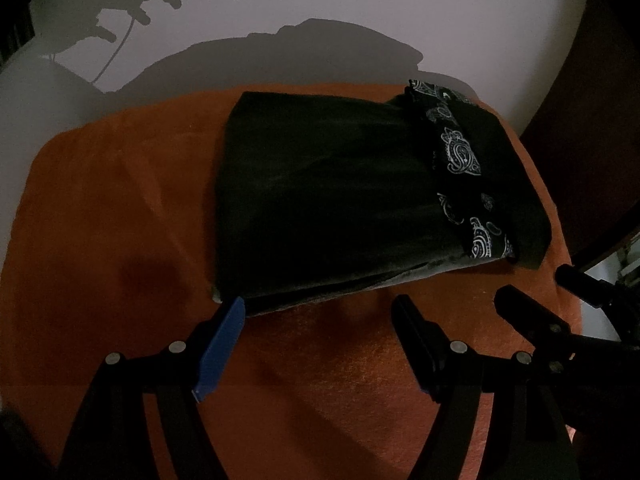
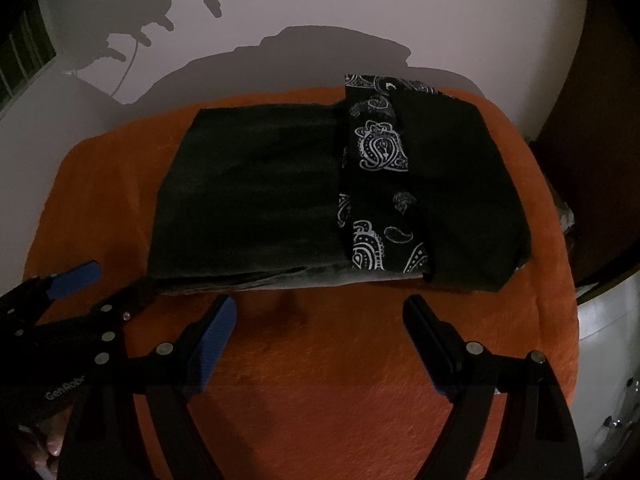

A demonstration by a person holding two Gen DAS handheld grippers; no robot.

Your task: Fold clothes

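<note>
A dark folded garment (image 1: 320,200) (image 2: 248,200) with a black-and-white paisley band (image 1: 460,156) (image 2: 376,184) lies flat on an orange cloth (image 1: 112,208) (image 2: 340,360). My left gripper (image 1: 320,308) hovers open just before the garment's near edge, with its blue-padded left fingertip (image 1: 236,308) at the near left corner. My right gripper (image 2: 320,308) is open too, a little short of the near edge, with nothing between its fingers. The right gripper's black fingers (image 1: 520,304) show at the right of the left wrist view. The left gripper's blue pad (image 2: 76,276) shows at the left of the right wrist view.
The orange cloth covers a rounded surface against a pale wall (image 1: 360,8) (image 2: 360,8) with shadows of the grippers. A dark wooden panel (image 1: 600,100) stands at the right. A white object (image 2: 608,340) sits beyond the cloth's right edge. Fingertips of a hand (image 2: 48,450) show at lower left.
</note>
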